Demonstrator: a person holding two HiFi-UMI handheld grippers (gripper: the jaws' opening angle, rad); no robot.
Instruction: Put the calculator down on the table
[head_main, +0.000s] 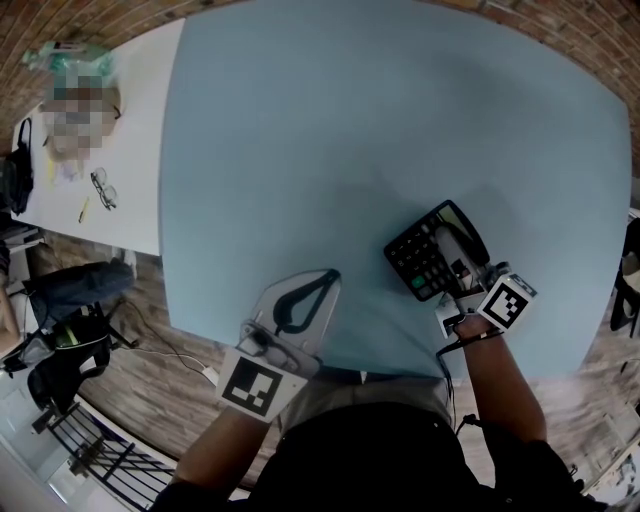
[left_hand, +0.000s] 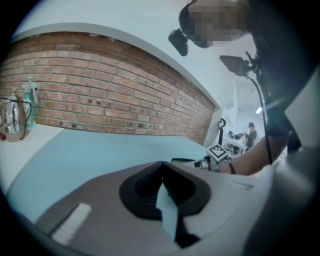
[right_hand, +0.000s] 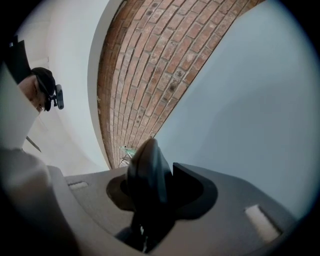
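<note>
Placement of the calculator (head_main: 415, 262) is the step in hand. Right gripper (head_main: 452, 252) pinches the unit from the side nearest the person, with the keys facing up and the body tilted, over the near right part of the light blue table (head_main: 350, 130). Whether the far edge touches the surface cannot be confirmed. Lower the held side until the whole back lies flat. Part the jaws only once the table bears the weight (release from a tilt would likely let the case slap down or skid). Withdraw along the jaw line. Left gripper (head_main: 325, 280) rests apart to the left, jaws pressed together on nothing, and need not assist.
</note>
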